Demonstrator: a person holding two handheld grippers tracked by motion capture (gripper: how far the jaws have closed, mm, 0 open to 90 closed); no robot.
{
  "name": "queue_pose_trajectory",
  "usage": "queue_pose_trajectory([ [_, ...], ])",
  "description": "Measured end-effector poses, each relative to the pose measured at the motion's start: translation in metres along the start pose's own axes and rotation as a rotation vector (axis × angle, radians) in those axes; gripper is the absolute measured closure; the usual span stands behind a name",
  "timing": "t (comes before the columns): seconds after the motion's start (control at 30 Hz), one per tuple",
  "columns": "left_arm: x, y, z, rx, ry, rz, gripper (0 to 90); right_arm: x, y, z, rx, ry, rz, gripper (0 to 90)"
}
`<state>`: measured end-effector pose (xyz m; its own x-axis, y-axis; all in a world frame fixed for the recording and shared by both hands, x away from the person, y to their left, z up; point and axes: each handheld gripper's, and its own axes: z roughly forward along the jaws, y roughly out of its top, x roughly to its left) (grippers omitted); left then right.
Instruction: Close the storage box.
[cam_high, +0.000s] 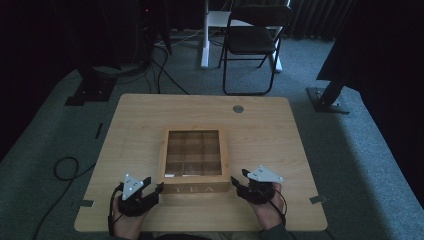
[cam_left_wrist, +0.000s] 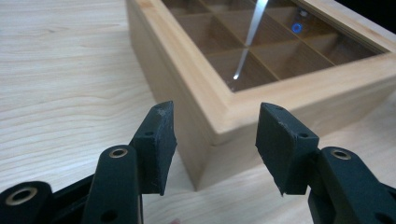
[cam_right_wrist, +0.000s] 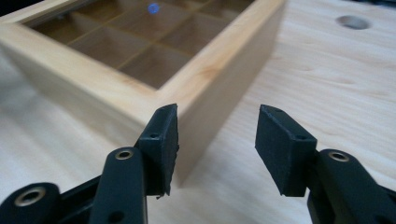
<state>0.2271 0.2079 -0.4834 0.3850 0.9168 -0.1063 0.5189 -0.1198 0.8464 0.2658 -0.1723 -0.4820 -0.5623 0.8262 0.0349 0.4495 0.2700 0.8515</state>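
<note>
From above, we see the box (cam_high: 196, 161) near the desk's (cam_high: 135, 125) front edge, between both grippers. Left gripper (cam_left_wrist: 215, 140): jaws wide, facing its corner. Right gripper (cam_right_wrist: 215, 140): wide too. Uneven closing on the corners could skew the box

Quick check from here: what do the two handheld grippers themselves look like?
Both the left gripper and right gripper are black, each topped by a grey three-cornered plate and trailing a black cable. Their jaws end in flat, matte black pads on arms with brass-ringed holes.

Folding chair (cam_high: 252, 37) beyond wooden table (cam_high: 140, 120).
</note>
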Motion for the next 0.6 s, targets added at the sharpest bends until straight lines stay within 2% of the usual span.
queue_pose_trajectory([
  [0.1, 0.009, 0.004, -0.002, -0.015, 0.025, -0.013, 47.4, -0.012, 0.001, 0.002, -0.015, -0.038, 0.014, 47.4],
  [0.37, 0.04, 0.014, 0.003, -0.041, 0.113, -0.054, 46.7, -0.061, 0.002, 0.033, 0.05, -0.143, 0.105, 47.2],
  [0.43, 0.046, 0.014, 0.008, -0.04, 0.13, -0.059, 46.8, -0.069, 0.003, 0.041, 0.055, -0.165, 0.109, 47.2],
  [0.53, 0.053, 0.013, 0.015, -0.035, 0.133, -0.087, 46.7, -0.077, 0.003, 0.055, 0.071, -0.194, 0.101, 47.1],
  [0.6, 0.055, 0.012, 0.017, -0.031, 0.134, -0.089, 46.7, -0.082, 0.001, 0.066, 0.096, -0.212, 0.091, 46.8],
])
